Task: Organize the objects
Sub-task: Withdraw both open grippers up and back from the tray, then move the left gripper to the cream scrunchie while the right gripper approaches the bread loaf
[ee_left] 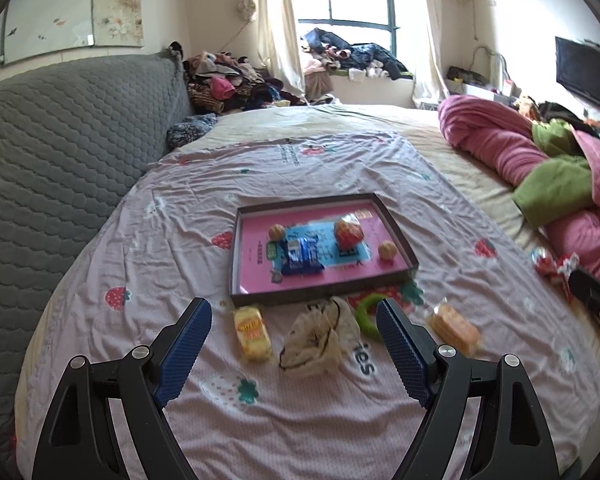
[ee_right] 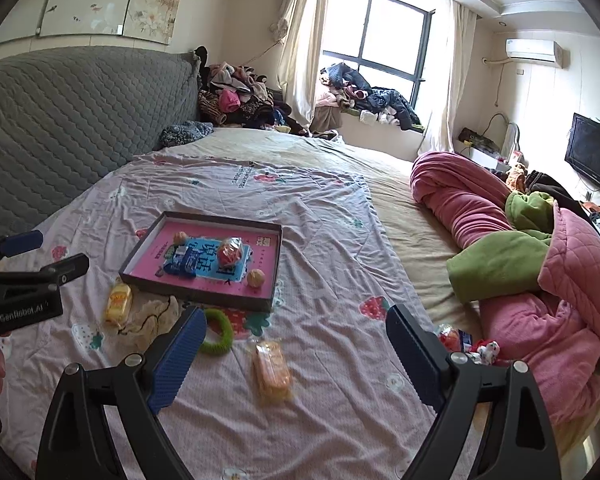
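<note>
In the left wrist view, the left gripper (ee_left: 294, 326) hangs with fingers spread wide, empty, above a crumpled cloth (ee_left: 320, 338) and a yellow snack (ee_left: 252, 332) just before the tray (ee_left: 396, 228).

In the right wrist view, the right gripper (ee_right: 296, 332) is likewise spread, empty, over a biscuit packet (ee_right: 272, 372) beside a green ring (ee_right: 220, 334).

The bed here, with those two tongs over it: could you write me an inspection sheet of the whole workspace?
Surface: strawberry-print sheet on the bed, wrinkled.
Job's things: shallow tray holds a blue packet, a red packet and two round orange pieces; yellow packet, beige cloth, green ring and wafer pack lie outside it.
Clutter: pink quilt, clothes heaps.
Grippers: left tongs open; right tongs open; both empty.
Cables: nothing seen.
Surroundings: window, television, air conditioner.
</note>
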